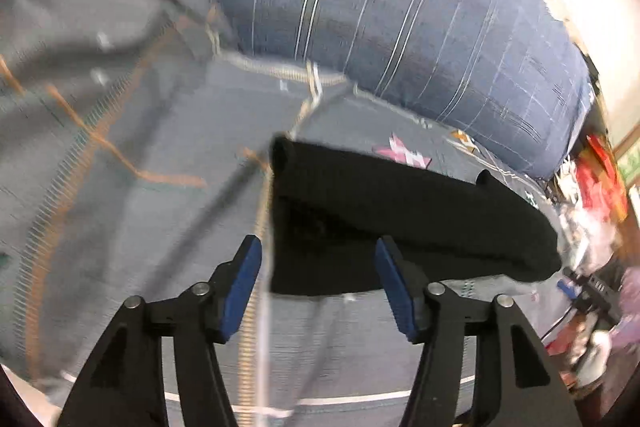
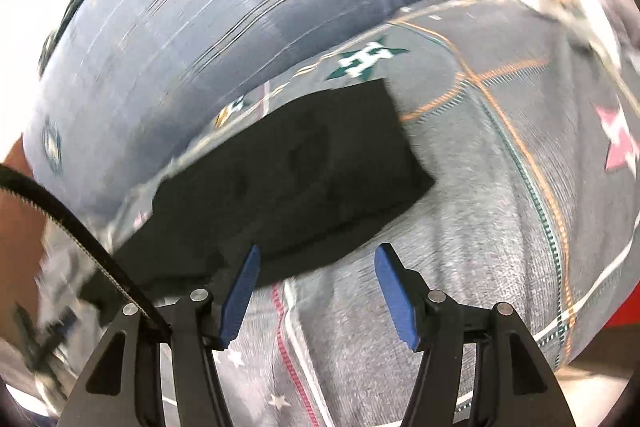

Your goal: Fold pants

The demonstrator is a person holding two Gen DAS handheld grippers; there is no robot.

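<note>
Pants point(image 1: 400, 219) folded into black bundle on bed point(image 1: 120, 147). Left gripper point(image 1: 318, 267) released; right gripper point(image 2: 316, 267) released, pants at 11 o'clock. Fold looks finished; next: tidy edges.

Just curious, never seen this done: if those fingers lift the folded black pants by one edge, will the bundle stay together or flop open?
The black pants are soft cloth in loose layers, so they would probably sag and unfold. They look light, and on the grey blanket likely drag rather than slide.
</note>
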